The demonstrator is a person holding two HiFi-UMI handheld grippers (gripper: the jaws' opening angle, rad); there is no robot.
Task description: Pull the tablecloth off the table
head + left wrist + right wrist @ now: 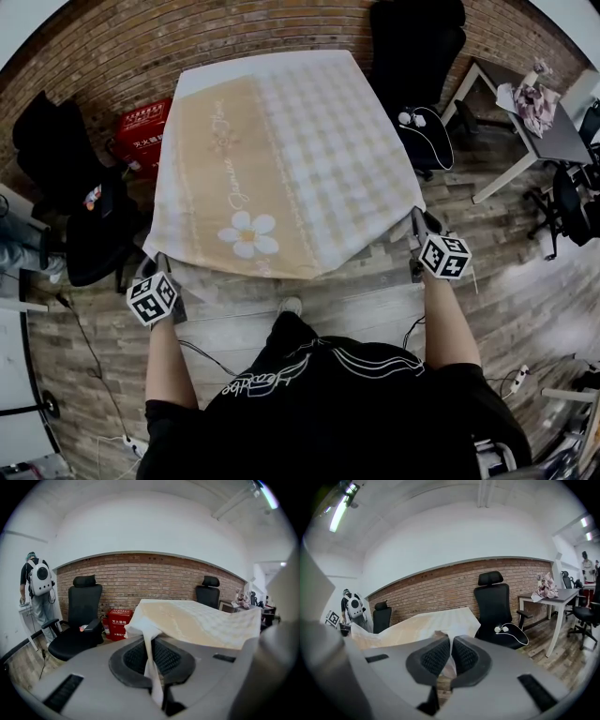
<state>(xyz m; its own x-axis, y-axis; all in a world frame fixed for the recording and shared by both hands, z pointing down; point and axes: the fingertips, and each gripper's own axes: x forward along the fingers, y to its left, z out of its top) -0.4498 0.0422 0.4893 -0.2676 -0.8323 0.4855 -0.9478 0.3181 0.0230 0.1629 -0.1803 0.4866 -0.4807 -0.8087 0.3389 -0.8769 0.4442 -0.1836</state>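
A beige and white checked tablecloth with a daisy print covers the table and hangs over its near edge. My left gripper is shut on the near left corner of the cloth. In the left gripper view a white fold of the tablecloth runs down between the jaws of the left gripper. My right gripper is shut on the near right corner. In the right gripper view the right gripper pinches the edge of the tablecloth between its dark pads.
A black office chair stands at the table's far right and another chair at its left. A red box sits by the brick wall. A desk is at the right. Cables lie on the wood floor. A person with a backpack stands far left.
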